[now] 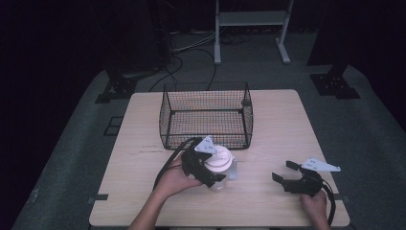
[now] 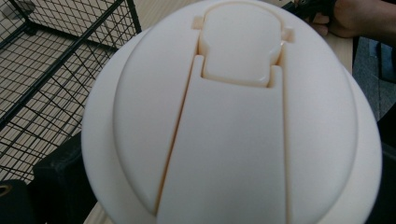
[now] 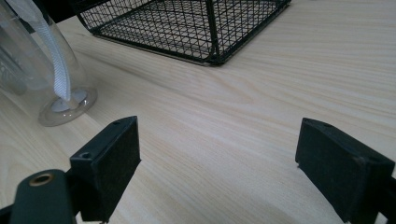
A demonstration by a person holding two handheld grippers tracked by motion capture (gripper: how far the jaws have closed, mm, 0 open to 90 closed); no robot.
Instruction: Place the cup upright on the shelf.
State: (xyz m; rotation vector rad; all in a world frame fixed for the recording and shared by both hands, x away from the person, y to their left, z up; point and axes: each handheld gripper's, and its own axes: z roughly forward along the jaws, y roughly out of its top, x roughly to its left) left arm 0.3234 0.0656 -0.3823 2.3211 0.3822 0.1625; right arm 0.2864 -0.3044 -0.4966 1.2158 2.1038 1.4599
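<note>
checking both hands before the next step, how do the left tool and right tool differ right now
The left tool is closed around the white-lidded clear bottle; the right tool is open and holds nothing. The left is near the wire basket; the right sits apart toward the table's right edge. Both are hand-held, black, low over the table.

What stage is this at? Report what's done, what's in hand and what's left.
Done: the left tongs are closed on the clear bottle just below its white lid, and it stands on the table. In hand: that hold. The right tongs rest open on the table, empty. Left: the wire basket holds nothing, so the bottle probably goes in there.
</note>
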